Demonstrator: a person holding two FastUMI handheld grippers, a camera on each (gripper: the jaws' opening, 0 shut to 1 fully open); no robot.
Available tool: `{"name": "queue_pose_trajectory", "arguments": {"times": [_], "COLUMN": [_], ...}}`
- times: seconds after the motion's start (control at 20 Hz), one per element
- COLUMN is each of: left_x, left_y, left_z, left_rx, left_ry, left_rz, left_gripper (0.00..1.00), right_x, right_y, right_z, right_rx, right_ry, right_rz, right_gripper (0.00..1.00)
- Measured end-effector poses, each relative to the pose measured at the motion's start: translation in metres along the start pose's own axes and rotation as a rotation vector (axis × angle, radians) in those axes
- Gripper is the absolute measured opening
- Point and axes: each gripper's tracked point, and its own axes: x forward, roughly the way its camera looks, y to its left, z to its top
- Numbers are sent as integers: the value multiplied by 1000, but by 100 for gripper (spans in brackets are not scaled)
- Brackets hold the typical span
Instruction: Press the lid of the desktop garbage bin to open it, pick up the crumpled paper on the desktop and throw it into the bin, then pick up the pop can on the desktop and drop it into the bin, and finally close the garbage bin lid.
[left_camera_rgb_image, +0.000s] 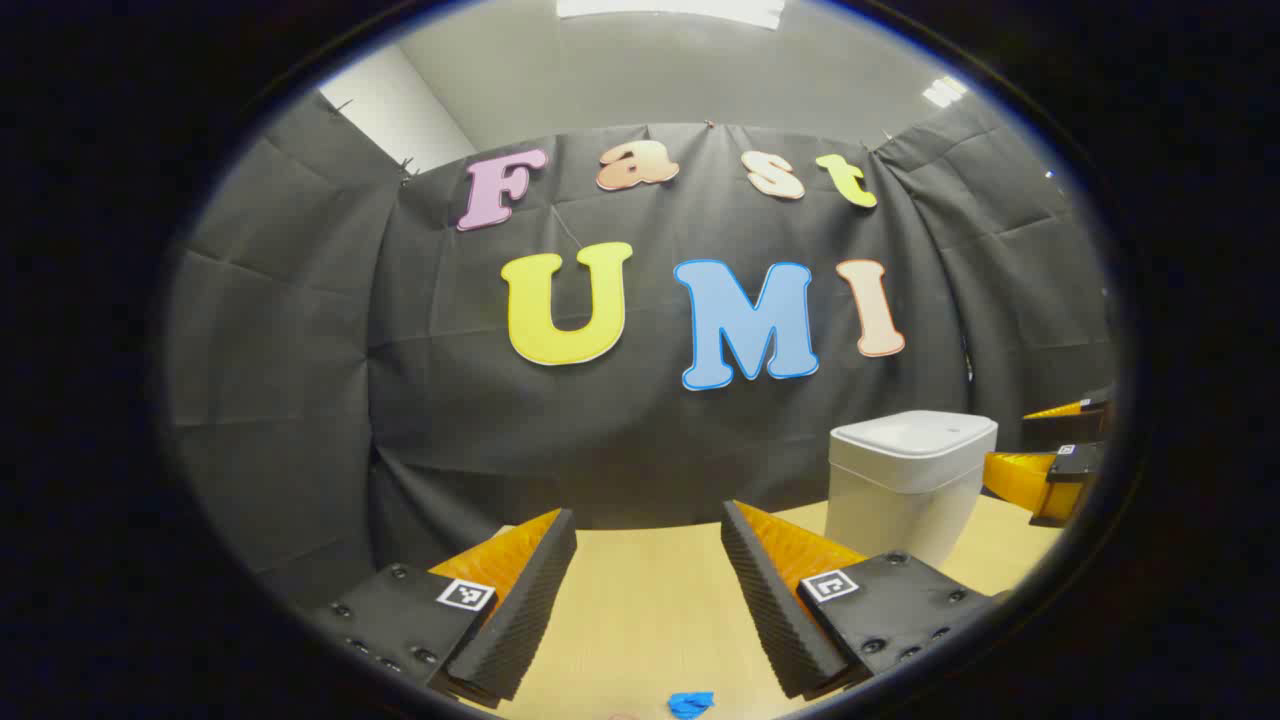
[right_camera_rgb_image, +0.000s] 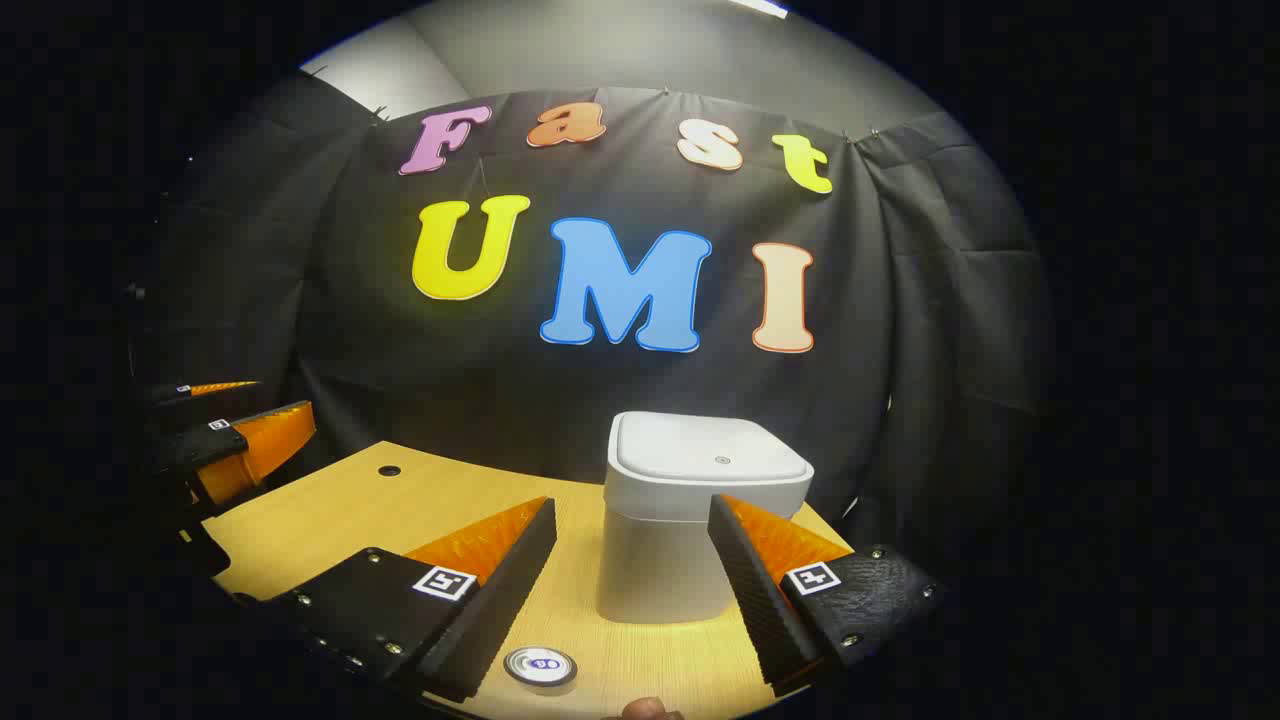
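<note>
The white desktop bin stands on the wooden table just ahead of my right gripper, and its lid is shut flat. That gripper is open with nothing between its fingers. A pop can stands upright near the table's front edge, seen from above between and below those fingers. My left gripper is open and holds nothing, with the bin to its right. A small blue crumpled piece lies on the table at the bottom edge of the left gripper view.
The table has a small round hole at its back left. Black cloth walls close the booth behind and beside the table. In the left gripper view, the right gripper hangs right of the bin. In the right gripper view, the left gripper hangs far left.
</note>
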Motion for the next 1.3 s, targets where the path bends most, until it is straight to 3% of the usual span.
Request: {"name": "queue_pose_trajectory", "arguments": {"times": [0.9, 0.95, 1.05, 1.2, 1.25, 1.3], "left_x": [2, 2, 1, -1, -2, -3], "left_y": [11, 11, 10, 10, 11, 13], "left_z": [-18, -19, -22, -29, -30, -32], "left_rx": [-29, -28, -27, -33, -35, -37], "left_ry": [50, 52, 61, 79, 83, 85], "left_rz": [6, 5, 0, 0, 0, 2], "left_gripper": [100, 95, 100, 100, 96, 100], "right_x": [8, 7, 8, 8, 8, 6], "right_y": [13, 14, 17, 25, 26, 28], "right_z": [-27, -31, -39, -53, -58, -62], "right_rx": [15, 17, 21, 24, 24, 23], "right_ry": [90, 100, 126, 174, 189, 200], "right_rz": [22, 24, 33, 60, 68, 74], "right_gripper": [97, 97, 97, 97, 97, 98]}}
